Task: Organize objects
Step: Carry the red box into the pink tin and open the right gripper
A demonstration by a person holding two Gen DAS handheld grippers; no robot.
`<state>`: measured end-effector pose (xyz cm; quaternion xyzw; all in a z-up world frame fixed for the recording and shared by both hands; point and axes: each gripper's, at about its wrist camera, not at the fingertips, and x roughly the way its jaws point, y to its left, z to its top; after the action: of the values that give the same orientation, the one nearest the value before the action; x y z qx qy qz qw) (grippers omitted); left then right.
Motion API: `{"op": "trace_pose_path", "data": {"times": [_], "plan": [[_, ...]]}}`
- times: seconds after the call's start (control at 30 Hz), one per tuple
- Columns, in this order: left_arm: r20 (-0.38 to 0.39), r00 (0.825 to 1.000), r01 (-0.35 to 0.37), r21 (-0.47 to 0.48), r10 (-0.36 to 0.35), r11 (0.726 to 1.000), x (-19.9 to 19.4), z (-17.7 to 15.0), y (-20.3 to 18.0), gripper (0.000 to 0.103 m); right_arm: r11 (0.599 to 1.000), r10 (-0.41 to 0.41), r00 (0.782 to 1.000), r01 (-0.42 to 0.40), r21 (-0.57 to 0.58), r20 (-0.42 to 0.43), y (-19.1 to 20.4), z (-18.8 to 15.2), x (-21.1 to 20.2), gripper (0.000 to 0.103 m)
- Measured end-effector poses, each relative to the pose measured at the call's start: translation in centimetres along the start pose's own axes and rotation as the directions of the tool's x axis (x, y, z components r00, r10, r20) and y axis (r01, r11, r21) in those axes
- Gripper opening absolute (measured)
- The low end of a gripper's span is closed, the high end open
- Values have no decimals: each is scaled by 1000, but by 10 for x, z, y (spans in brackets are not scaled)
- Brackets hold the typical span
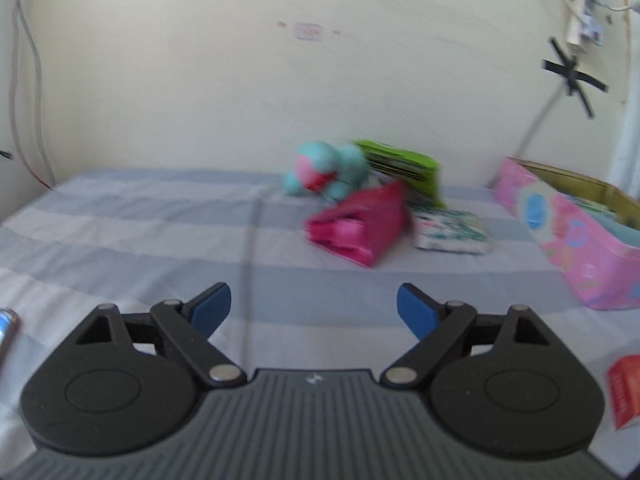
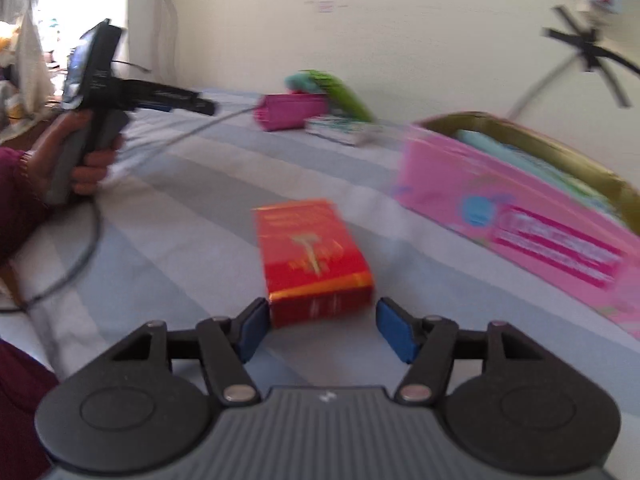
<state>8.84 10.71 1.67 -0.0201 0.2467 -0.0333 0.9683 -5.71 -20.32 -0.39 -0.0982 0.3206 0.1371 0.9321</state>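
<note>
A red box (image 2: 312, 256) lies flat on the striped bed sheet (image 2: 180, 208). Its near end sits between the fingertips of my right gripper (image 2: 322, 326). The jaws stand a little wider than the box; the left pad is at its corner and the right pad is just clear, so it is open. My left gripper (image 1: 314, 308) hangs open over bare sheet with nothing between its blue pads. Ahead of it lie a magenta pouch (image 1: 360, 224), a teal plush toy (image 1: 324, 172), a green packet (image 1: 404, 168) and a white patterned pack (image 1: 452, 232). The red box (image 1: 626, 392) shows at the right edge.
An open pink cardboard box (image 2: 520, 216) with teal items inside stands on the right of the bed. A hand (image 2: 80, 160) holds the left gripper (image 2: 204, 106) at the left, a cable trailing below. A shiny object (image 1: 6, 328) lies at the left edge. The wall is behind the bed.
</note>
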Motion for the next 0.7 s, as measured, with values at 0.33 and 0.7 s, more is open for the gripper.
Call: {"op": "trace_pose_path", "data": {"times": [0.33,0.7], "plan": [[-134,906,414,69,-402,908,-23,-6,-95,92,982,-32,997,18,189,72,-24,-24,-24,68],[-340,789,561,58,-512,826,-4,-27,-154,81,992,41,996,-50,119,73,-4,-5,5,68]]}}
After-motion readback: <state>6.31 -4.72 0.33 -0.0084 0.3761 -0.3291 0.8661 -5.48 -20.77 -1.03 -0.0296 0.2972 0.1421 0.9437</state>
